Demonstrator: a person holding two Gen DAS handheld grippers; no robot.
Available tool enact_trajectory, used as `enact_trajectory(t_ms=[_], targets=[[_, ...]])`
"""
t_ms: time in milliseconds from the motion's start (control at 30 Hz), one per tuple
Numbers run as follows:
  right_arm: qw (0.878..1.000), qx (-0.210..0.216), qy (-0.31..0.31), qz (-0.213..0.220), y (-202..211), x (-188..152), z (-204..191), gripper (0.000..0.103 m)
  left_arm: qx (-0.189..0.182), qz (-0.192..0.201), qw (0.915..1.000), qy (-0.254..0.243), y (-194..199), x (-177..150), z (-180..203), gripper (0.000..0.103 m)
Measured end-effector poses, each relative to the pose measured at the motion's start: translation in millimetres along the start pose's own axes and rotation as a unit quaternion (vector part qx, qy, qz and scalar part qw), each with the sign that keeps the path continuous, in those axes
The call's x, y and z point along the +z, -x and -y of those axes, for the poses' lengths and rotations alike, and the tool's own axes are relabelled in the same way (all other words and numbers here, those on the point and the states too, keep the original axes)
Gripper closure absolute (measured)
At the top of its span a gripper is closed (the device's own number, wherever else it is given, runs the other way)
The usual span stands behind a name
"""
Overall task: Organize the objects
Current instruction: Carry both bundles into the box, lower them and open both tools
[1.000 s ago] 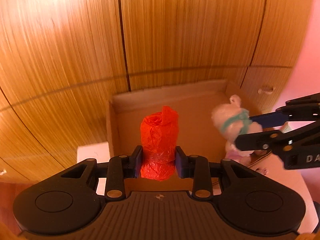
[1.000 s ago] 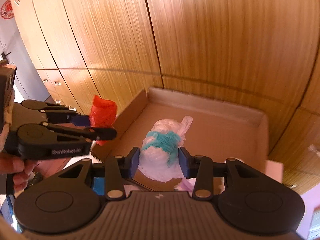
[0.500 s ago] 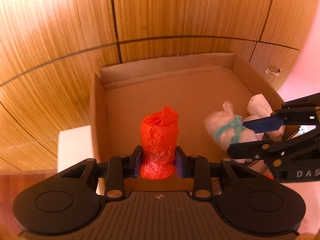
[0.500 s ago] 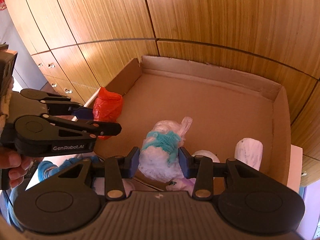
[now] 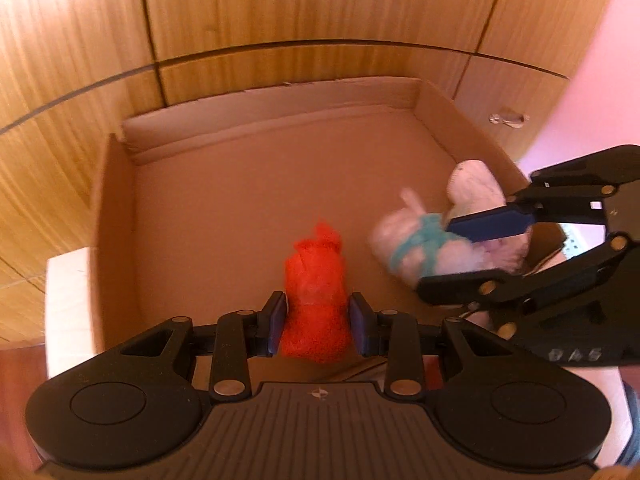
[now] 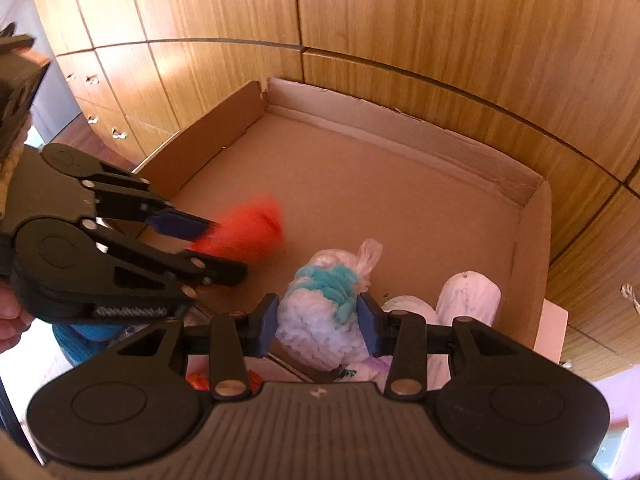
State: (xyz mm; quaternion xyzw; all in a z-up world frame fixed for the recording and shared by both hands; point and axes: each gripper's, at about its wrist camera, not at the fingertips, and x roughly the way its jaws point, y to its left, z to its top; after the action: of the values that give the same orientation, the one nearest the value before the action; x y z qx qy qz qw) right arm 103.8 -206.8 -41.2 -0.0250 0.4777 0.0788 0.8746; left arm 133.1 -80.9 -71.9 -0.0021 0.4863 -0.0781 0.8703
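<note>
Placement step: left gripper (image 5: pixel 316 316) clenches a red bagged bundle (image 5: pixel 314 296), right gripper (image 6: pixel 318 320) a white bundle with teal yarn (image 6: pixel 324 304), over the cardboard box (image 6: pixel 532 240). Next, release beside the white rolls (image 6: pixel 468 296) at four o'clock.

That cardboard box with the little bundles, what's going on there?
A person is sorting small wrapped bundles into a shallow cardboard box that sits against wooden cabinets. The left tool is shut on a red bundle, and the right tool is shut on a white bundle with teal yarn. Both are held over the near part of the box and neither is released yet. Two more white bundles already lie in the box's right corner.
</note>
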Motion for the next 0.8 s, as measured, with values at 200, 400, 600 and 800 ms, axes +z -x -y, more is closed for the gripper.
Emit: enact_trajectory(t_ms=[200,400,600,800], targets=[[1.000,0.001,0.008,-0.005,-2.5,1.7,-1.4,0.061,0.001,-0.006,0.9999,-0.008,-4.6,4.9,9.1,0.064],[1.000,0.002,0.010,-0.006,0.0,-0.9,-1.7,0.061,0.001,-0.010,0.9999,-0.004,-3.0,4.8,8.4,0.056],[1.000,0.004,0.011,0.001,5.4,-0.1,-1.7,0.059,0.006,0.000,1.0000,0.000,7.2,7.1,4.8,0.047],[1.000,0.000,0.016,0.002,10.9,0.8,-5.3,0.058,0.030,0.006,0.9995,0.000,17.5,8.2,3.8,0.033]])
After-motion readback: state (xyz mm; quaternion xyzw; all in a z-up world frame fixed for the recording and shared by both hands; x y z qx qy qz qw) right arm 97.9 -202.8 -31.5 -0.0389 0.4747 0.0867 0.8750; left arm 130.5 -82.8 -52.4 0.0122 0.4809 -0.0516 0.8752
